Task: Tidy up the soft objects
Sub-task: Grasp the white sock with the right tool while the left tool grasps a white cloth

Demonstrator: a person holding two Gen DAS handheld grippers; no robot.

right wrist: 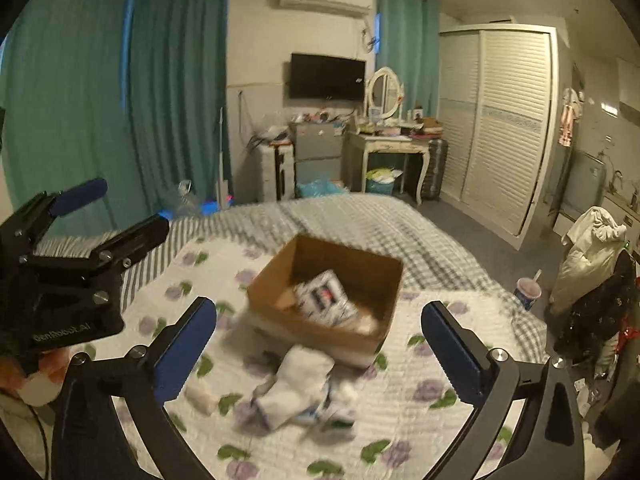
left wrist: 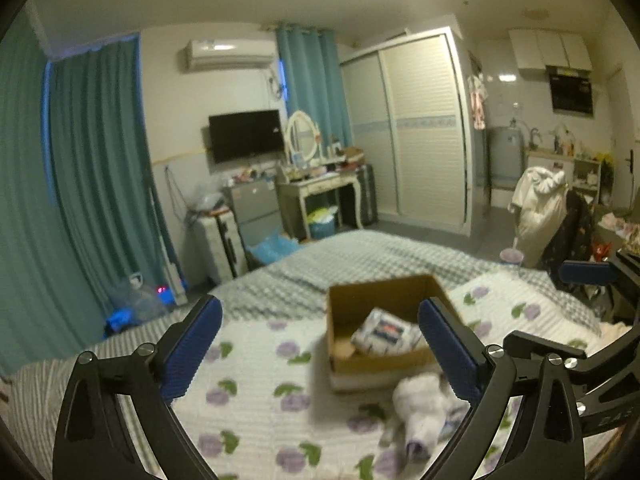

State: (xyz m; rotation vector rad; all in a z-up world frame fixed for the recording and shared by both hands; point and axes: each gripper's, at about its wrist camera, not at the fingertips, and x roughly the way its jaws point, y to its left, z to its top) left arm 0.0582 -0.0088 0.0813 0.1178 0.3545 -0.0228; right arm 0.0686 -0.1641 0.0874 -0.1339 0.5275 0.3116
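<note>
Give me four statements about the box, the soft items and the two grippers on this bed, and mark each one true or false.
1. The cardboard box sits on the floral blanket and holds a white patterned bundle. True.
2. The right gripper is clamped on the white socks. False: it is open and empty, with the socks lying loose on the blanket.
3. The socks lie outside the box, on its near side. True.
4. The left gripper is shut. False: its jaws stand wide apart, holding nothing.
</note>
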